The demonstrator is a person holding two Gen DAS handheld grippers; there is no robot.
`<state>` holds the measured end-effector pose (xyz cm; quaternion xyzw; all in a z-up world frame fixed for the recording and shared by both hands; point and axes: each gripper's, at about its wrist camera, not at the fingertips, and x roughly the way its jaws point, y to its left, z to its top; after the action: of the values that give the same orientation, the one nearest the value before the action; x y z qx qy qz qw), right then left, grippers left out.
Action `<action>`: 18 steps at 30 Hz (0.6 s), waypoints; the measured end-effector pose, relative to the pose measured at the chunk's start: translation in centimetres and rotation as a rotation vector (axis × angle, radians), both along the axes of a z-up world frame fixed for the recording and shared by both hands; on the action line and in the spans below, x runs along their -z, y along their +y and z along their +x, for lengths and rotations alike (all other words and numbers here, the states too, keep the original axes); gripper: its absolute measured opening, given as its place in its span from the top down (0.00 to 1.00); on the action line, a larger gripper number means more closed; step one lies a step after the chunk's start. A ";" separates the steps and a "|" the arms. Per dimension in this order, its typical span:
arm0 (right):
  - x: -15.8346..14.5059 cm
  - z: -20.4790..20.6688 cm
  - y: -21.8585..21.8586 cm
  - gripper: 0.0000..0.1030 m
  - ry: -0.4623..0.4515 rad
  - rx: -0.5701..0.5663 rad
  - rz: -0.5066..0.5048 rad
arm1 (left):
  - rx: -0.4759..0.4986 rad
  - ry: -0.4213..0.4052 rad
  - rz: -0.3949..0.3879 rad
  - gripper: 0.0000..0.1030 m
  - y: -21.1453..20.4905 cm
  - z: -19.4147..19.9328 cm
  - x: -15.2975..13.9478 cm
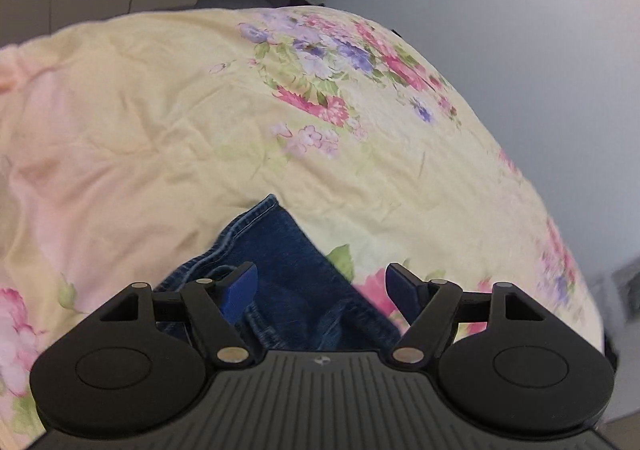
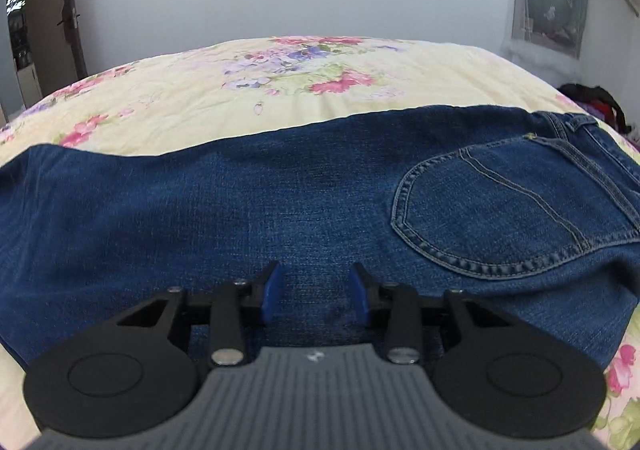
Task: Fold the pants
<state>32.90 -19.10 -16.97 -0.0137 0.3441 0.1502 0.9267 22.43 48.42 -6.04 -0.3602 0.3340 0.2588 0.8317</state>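
Floral bedspread carries the jeans, legs stacked, waist at three o'clock. My left gripper gapes empty; my right gripper hovers part-open. Next, I judge: fold lengthwise.

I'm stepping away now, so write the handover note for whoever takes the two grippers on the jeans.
Left gripper: open, holding nothing, above a leg end of the jeans.
Right gripper: partly open, nothing pinched, over the middle of the jeans.
Jeans: lying lengthwise on the floral bedspread, back pocket facing up on the right of the right wrist view.
Done: they appear folded in half lengthwise, one leg over the other.
Left: likely fold leg end toward the waist, then smooth.
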 end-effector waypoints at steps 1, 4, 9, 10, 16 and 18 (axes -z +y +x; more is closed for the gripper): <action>0.0 0.1 -0.1 0.65 0.003 0.000 0.007 | 0.061 0.023 0.083 0.17 -1.4 -0.6 0.4; 0.0 0.3 -0.2 0.63 0.003 0.000 0.006 | 0.207 0.115 0.300 0.17 -5.2 -1.3 2.0; -0.3 -0.9 1.6 0.61 -0.042 -0.038 -0.118 | 0.388 0.162 0.450 0.23 -7.8 -1.1 3.7; -0.1 -1.1 2.2 0.59 -0.053 -0.051 -0.164 | 0.416 0.178 0.490 0.23 -8.3 -0.9 3.9; 0.4 -1.7 3.9 0.52 -0.115 -0.054 -0.318 | 0.503 0.318 0.444 0.70 -8.2 2.0 5.9; 0.4 -1.8 3.8 0.49 -0.118 -0.044 -0.318 | 0.508 0.330 0.431 0.93 -8.0 2.6 5.8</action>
<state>31.13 -15.31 -17.34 -0.1765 0.3083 0.1128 0.9279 25.06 40.46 -11.88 -0.0358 0.4803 0.1630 0.8611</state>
